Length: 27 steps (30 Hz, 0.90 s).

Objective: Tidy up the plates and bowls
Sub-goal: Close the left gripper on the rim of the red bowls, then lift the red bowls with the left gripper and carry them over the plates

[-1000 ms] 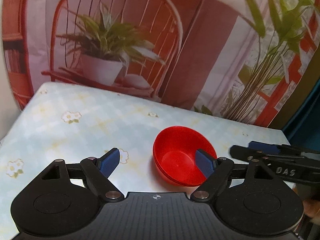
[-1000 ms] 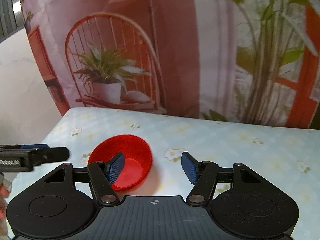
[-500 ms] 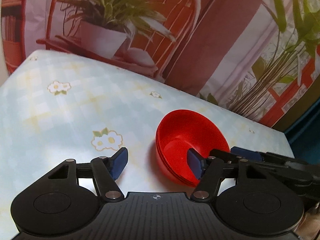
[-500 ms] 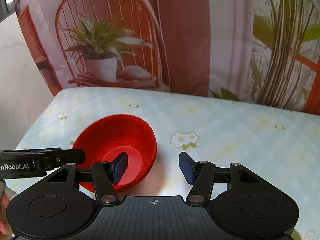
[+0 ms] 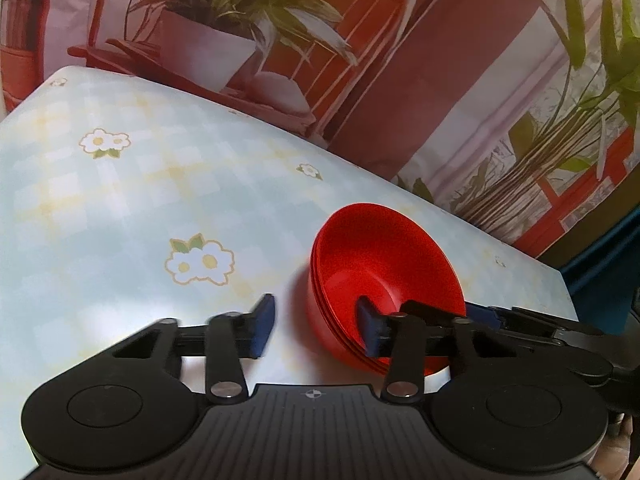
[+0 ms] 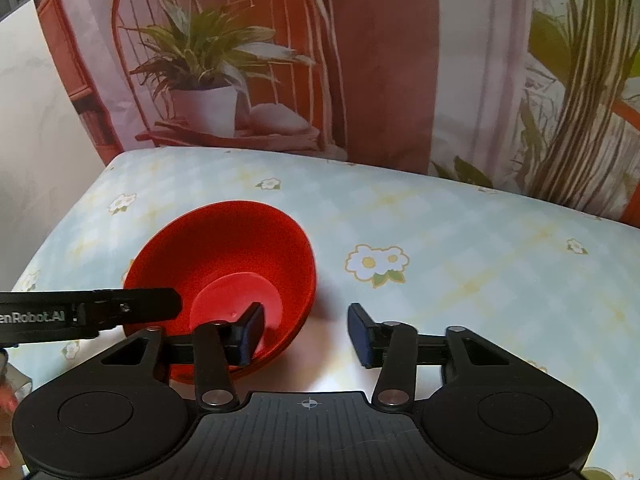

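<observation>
A stack of red bowls stands on the flowered table; it also shows in the right wrist view. My left gripper is open, with its right finger inside the top bowl and its left finger outside, straddling the near left wall. My right gripper is open, with its left finger inside the bowl and its right finger outside, straddling the near right wall. The left gripper's finger reaches over the bowl's left rim in the right wrist view. The right gripper's fingers show at the bowl's right.
The table has a pale blue checked cloth with flower prints. A printed backdrop with a plant and chair picture hangs right behind its far edge. The table's left edge meets a white wall.
Both grippers have moved forward and down to the bowls. Each now has one finger inside the top bowl. The jaws have narrowed a little.
</observation>
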Each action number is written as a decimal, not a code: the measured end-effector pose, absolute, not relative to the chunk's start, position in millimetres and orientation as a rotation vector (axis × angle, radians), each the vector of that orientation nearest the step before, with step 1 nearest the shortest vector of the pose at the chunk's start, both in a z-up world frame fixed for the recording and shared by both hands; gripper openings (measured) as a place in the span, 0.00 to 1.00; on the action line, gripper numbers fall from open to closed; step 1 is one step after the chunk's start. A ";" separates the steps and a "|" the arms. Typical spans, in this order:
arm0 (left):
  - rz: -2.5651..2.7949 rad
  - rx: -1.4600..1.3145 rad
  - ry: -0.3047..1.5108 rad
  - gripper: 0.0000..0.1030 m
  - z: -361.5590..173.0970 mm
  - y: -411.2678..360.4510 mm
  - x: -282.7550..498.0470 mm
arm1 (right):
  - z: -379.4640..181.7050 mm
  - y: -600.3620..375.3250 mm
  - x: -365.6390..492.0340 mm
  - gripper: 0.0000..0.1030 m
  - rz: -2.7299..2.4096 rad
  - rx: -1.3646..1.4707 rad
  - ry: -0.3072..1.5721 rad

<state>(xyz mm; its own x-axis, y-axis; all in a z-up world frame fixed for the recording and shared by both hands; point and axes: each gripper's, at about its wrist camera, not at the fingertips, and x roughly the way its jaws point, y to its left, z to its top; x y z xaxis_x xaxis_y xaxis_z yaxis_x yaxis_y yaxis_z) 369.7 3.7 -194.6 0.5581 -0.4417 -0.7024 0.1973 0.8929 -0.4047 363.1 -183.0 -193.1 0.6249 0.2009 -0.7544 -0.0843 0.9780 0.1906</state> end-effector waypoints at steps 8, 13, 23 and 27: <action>-0.397 -0.265 0.897 0.22 -192.3 -3.1 363.8 | -189.8 -176.7 363.6 0.20 0.206 0.137 0.892; -0.396 -0.264 0.905 0.22 -192.2 -1.9 358.7 | -186.5 -177.9 360.9 0.18 0.212 0.135 0.891; -0.404 -0.247 0.888 0.22 -182.0 0.1 348.9 | -177.1 -175.1 355.4 0.17 0.220 0.121 0.881; -0.412 -0.226 0.871 0.23 -171.0 -1.5 342.1 | -167.1 -175.6 349.4 0.16 0.225 0.120 0.859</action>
